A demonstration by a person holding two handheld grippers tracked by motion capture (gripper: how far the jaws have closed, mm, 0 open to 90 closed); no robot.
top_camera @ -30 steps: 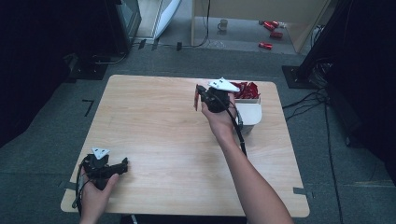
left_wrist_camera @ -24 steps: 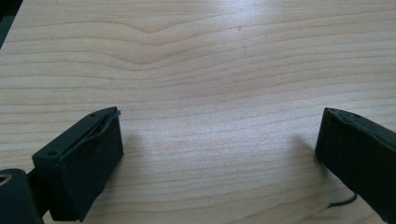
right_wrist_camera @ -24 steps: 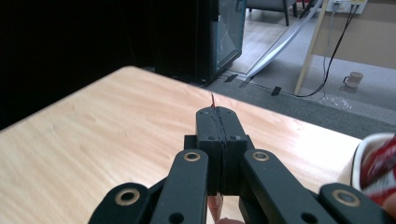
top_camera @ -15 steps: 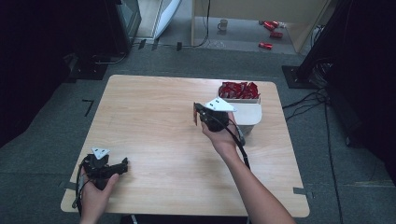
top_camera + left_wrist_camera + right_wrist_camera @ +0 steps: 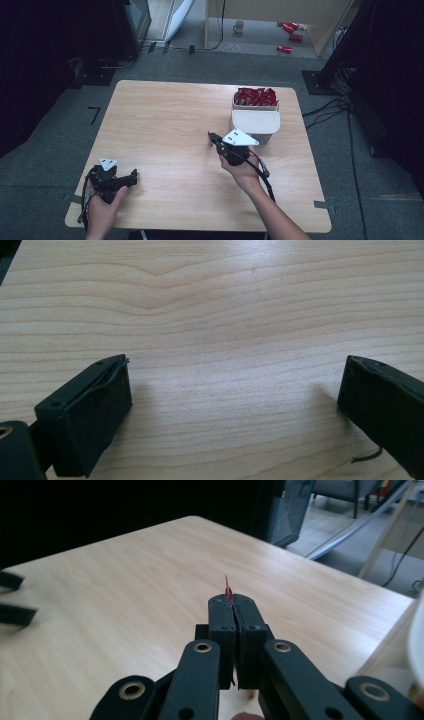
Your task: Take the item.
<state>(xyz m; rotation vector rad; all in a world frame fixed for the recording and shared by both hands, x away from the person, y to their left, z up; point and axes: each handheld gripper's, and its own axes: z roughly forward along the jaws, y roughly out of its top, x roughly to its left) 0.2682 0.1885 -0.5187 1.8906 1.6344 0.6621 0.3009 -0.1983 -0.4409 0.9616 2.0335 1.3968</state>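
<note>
A white box [image 5: 255,123] at the table's far right holds several red packets [image 5: 255,96]. My right gripper [image 5: 212,138] hovers over the table just in front and left of the box. In the right gripper view its jaws [image 5: 233,600] are shut, with a thin edge of a red packet [image 5: 228,586] sticking up between the tips. My left gripper [image 5: 132,176] rests at the front left corner of the table. In the left gripper view it [image 5: 235,390] stands open, with bare wood between the jaws.
The wooden table [image 5: 165,120] stands on grey carpet. On the floor behind it lie red packets [image 5: 290,30] and a mug [image 5: 240,25]. Cables [image 5: 345,105] run along the floor to the right, and dark equipment [image 5: 135,20] stands at the back left.
My right gripper has drawn back from over the white box toward the middle front of the table, still shut on the red packet. The left gripper has stayed put.
</note>
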